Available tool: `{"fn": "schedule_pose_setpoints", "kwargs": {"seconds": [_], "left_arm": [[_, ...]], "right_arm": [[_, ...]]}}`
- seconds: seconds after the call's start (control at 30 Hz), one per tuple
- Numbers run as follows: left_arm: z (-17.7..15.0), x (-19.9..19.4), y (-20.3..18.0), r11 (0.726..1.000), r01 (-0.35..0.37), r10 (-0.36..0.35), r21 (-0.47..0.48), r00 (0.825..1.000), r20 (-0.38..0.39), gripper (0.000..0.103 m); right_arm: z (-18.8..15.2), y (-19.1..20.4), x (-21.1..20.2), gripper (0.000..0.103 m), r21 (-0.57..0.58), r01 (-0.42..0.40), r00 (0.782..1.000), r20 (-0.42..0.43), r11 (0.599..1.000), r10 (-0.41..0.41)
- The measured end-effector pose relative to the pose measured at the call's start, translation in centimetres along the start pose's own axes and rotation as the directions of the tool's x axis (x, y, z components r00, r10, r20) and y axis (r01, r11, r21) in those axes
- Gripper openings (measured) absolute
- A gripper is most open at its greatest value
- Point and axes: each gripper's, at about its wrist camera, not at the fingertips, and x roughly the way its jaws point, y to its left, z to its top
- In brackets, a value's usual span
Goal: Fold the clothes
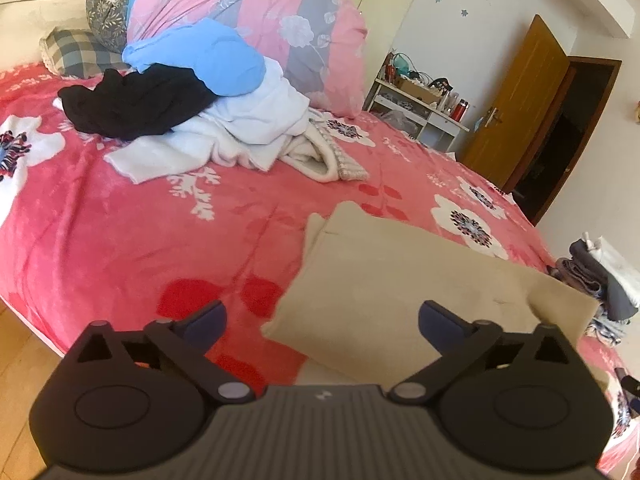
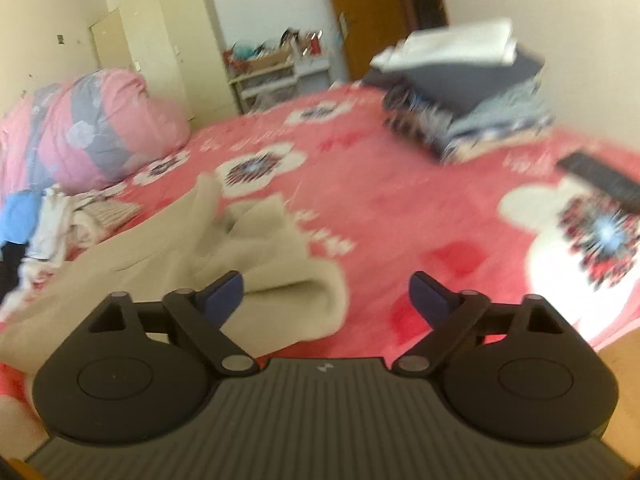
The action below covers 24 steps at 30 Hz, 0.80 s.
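A beige garment lies folded flat on the red floral bed cover, near the bed's front edge. My left gripper hovers over its near edge, jaws wide open, nothing between them. In the right wrist view the same beige garment shows a bunched, rumpled end at the left. My right gripper is open over it, its left finger in front of the cloth, gripping nothing. A heap of unfolded clothes, black, blue and white, lies farther back.
A pink and grey quilt is piled at the bed's head beside checked pillows. A stack of folded clothes and a dark remote lie on the bed's far right. A cluttered shelf and brown door stand behind.
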Motion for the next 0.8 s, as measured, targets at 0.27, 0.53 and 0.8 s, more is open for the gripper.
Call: {"fn": "schedule_pose_setpoints", "kwargs": {"seconds": [0.27, 0.53, 0.8], "left_arm": [[-0.2, 0.9, -3.1, 0.998, 0.042, -0.044, 0.046, 0.998, 0.044, 0.103], [-0.7, 3.9, -6.3, 0.988, 0.042, -0.054, 0.150, 0.995, 0.080, 0.103], [-1.1, 6.6, -7.9, 0.967, 0.002, -0.020, 0.254, 0.997, 0.071, 0.103]], "right_arm": [[-0.9, 0.9, -2.3, 0.102, -0.187, -0.001, 0.977, 0.210, 0.982, 0.041], [-1.0, 6.7, -0.5, 0.102, -0.510, -0.089, 0.935, 0.254, 0.856, 0.249], [1.7, 7.4, 11.6, 0.100, -0.576, -0.126, 0.983, 0.036, 0.808, 0.179]]}}
